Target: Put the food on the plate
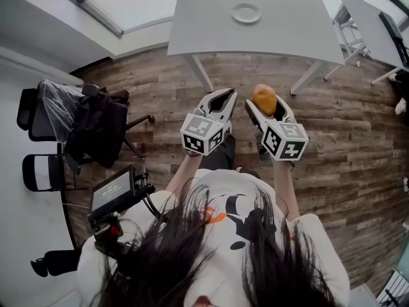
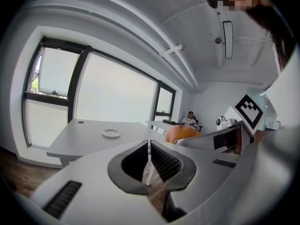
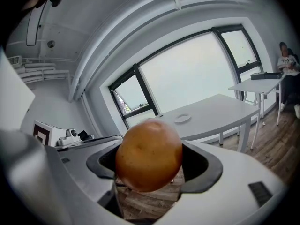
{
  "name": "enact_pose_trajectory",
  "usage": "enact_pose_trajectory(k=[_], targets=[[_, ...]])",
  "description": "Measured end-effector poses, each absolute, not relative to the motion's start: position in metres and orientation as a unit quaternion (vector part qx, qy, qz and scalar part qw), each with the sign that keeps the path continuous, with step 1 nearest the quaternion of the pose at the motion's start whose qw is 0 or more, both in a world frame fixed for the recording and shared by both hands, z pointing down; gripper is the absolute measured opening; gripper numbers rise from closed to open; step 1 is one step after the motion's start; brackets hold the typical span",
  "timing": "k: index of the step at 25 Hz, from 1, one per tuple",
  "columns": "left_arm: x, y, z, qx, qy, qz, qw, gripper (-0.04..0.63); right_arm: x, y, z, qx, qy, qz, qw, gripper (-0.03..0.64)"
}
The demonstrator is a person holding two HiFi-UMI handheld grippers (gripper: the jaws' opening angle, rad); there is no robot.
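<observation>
A round orange-brown bun (image 1: 264, 98) sits between the jaws of my right gripper (image 1: 263, 103), which is shut on it; up close the bun (image 3: 149, 154) fills the right gripper (image 3: 150, 165) view. My left gripper (image 1: 222, 99) is held beside it over the wooden floor, jaws shut with nothing between them, as the left gripper (image 2: 149, 153) view shows; the bun (image 2: 182, 133) peeks in at its right. A small white plate (image 1: 246, 13) lies on the grey table (image 1: 211, 31) ahead, some way from both grippers. The plate (image 2: 111, 134) and the same plate (image 3: 182, 118) look bare.
A black office chair (image 1: 89, 126) draped with clothing stands at the left, a monitor rig (image 1: 114, 194) below it. A second table (image 1: 374, 24) stands at the right. A seated person (image 3: 288, 62) is in the far corner. Plank floor (image 1: 345, 126) lies between me and the table.
</observation>
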State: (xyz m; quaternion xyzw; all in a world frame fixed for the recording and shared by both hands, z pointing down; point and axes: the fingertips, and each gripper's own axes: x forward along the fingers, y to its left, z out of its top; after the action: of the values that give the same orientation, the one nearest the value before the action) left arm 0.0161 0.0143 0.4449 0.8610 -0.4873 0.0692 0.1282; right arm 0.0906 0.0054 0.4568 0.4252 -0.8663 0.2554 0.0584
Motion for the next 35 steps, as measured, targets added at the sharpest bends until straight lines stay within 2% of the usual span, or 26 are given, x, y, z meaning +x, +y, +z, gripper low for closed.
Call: enact_pose_trajectory(k=[19,35], targets=[[-0.054,-0.194,0.461,0.888,-0.427,0.091,0.147,0.006,0.014,-0.19,0.471,0.47,-0.832,0.29,0.054,0.371],[-0.07,-0.261,0.468,0.891,-0.414,0.08,0.166,0.006,0.001,-0.257,0.474,0.484,-0.823,0.287,0.078,0.371]])
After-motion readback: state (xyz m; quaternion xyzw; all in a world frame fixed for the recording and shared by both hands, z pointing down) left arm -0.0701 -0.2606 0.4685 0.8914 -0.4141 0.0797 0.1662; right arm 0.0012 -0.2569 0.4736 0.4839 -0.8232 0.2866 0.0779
